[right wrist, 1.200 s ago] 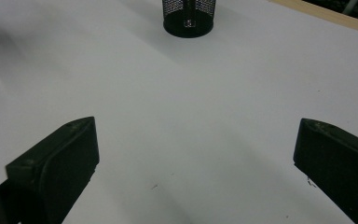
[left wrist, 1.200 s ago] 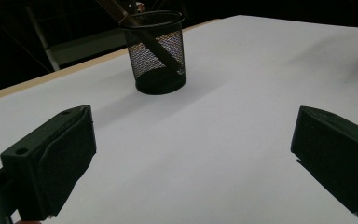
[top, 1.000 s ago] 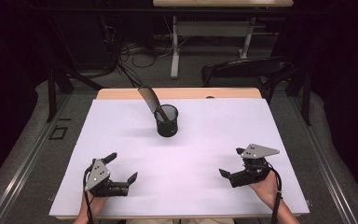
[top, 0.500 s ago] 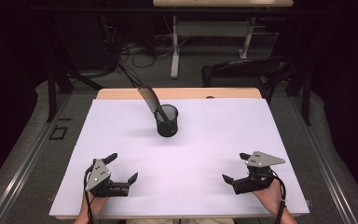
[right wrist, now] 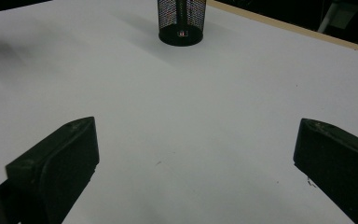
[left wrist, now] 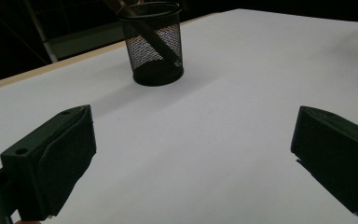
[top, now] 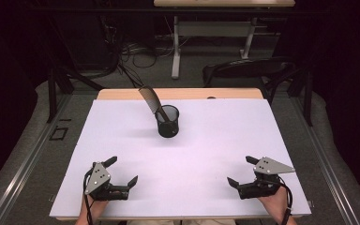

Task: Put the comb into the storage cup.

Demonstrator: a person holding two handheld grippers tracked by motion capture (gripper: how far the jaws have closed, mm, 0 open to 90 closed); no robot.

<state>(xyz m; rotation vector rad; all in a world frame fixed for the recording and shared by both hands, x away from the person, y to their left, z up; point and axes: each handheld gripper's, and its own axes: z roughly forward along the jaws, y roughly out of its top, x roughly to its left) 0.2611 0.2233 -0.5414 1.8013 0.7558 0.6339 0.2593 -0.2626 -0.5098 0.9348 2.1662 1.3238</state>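
Note:
A black mesh cup [top: 168, 121] stands upright on the white table [top: 215, 140], a little back of its middle. A dark comb [top: 151, 99] leans out of the cup toward the back left. The same cup [left wrist: 154, 44] appears far ahead in the left gripper view with the comb [left wrist: 147, 32] slanting inside it, and as a mesh cup [right wrist: 182, 21] at the top of the right gripper view. My left gripper [top: 122, 171] rests near the front left edge, jaws wide apart and empty. At the front right, my right gripper [top: 243, 171] is open and empty too.
A wooden strip [top: 178, 93] runs along the table's far edge. Beyond it stand a desk frame [top: 211, 33], cables on the floor and a dark chair [top: 248, 70]. Metal rails [top: 23, 159] flank the table on both sides.
My right gripper has drawn back toward the front edge and a bit to the right. The left gripper, the cup and the comb stay where they were.

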